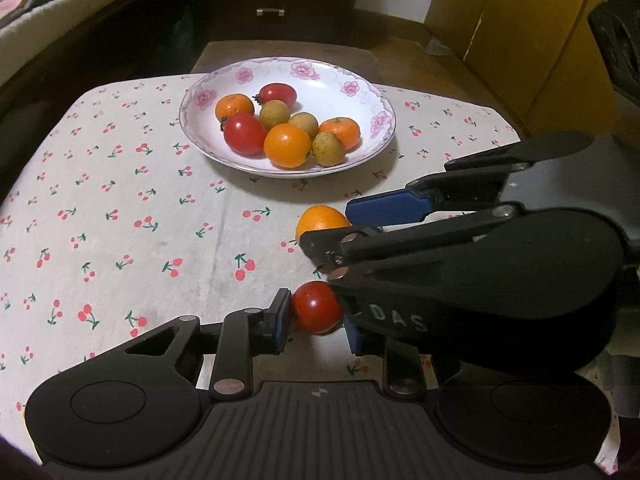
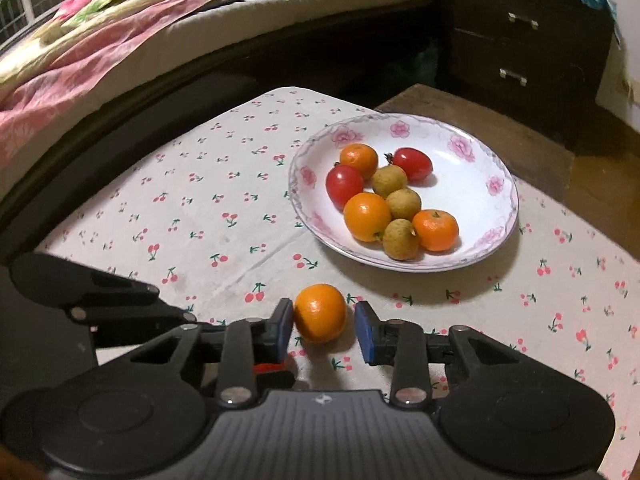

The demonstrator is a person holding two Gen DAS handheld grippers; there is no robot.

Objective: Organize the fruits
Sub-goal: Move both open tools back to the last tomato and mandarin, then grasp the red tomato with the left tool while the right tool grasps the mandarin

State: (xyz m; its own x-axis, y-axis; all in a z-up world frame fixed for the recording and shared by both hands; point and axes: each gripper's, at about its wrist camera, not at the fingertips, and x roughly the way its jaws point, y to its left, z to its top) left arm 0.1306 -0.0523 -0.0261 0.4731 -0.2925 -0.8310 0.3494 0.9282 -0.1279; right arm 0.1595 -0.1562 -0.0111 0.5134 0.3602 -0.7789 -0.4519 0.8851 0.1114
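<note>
A red cherry tomato point(image 1: 316, 307) sits on the cherry-print cloth with my left gripper point(image 1: 316, 322) shut on it, a blue pad on each side. Just beyond it lies a small orange point(image 2: 320, 313), also in the left wrist view point(image 1: 320, 218). My right gripper point(image 2: 325, 324) is shut around this orange, its left pad flat against the peel and its right pad close at the other side. The right gripper crosses over the left one point(image 1: 326, 226). Farther back stands a flowered white plate point(image 1: 372, 96) point(image 2: 496, 216) holding oranges, red tomatoes and brown longans.
The cloth point(image 1: 120, 200) covers a small table. A bed point(image 2: 120, 40) with pink bedding runs along the far left. A dark drawer unit point(image 2: 516, 48) stands behind the plate, and a wooden cabinet point(image 1: 520, 20) at the right.
</note>
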